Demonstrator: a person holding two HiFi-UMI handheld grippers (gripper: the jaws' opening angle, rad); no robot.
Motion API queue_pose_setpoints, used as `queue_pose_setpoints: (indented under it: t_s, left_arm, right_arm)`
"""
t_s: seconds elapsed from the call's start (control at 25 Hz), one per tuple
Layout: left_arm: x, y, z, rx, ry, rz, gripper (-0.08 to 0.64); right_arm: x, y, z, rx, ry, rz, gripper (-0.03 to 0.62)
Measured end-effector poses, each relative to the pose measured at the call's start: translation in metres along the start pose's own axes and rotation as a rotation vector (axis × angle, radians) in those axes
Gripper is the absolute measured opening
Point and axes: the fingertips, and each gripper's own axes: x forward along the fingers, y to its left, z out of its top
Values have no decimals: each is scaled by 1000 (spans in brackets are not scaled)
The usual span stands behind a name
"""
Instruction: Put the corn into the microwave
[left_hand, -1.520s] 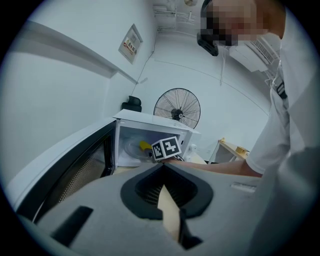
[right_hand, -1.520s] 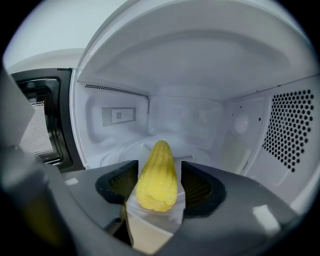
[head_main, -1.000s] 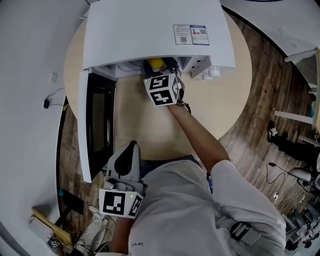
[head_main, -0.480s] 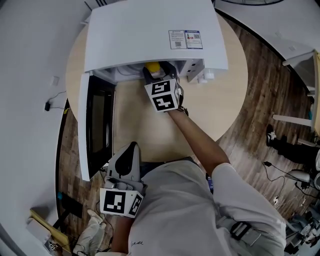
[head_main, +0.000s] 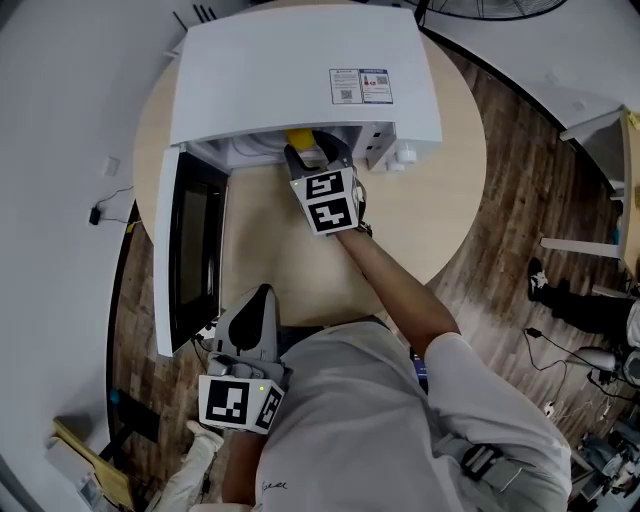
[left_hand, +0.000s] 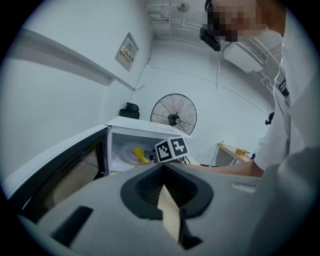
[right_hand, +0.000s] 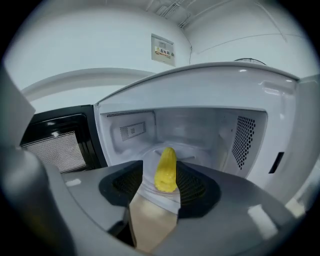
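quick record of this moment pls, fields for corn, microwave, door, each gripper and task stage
corn: between the jaws of the right gripper, at the microwave's open front, tip pointing inward
microwave: on the round table, cavity facing the person
door: swung wide open on the person's left
right gripper: closed on the corn's near end
left gripper: jaws together, nothing between them, held low near the person's body
task stage: corn at the opening, not yet let go
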Motion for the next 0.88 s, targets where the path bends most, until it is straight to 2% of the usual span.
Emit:
queue_pose_setpoints:
  t_s: [0.36, 0.56, 0.68, 0.88]
  left_arm:
    - [-5, -11, 1, 7, -25, 0, -9]
    - [-9, -14, -2, 6, -37, 3, -9]
    - [-11, -15, -4, 3, -43, 7, -9]
    - [-15, -16, -6, -5, -55, 16, -9]
  right_arm:
    - [-29, 5, 0, 33, -6, 51, 210]
    - [-46, 8, 0, 35, -7, 65, 187]
    - [-58, 8, 2, 41, -22, 61, 149]
    - [-75, 14, -2, 51, -11, 91, 144]
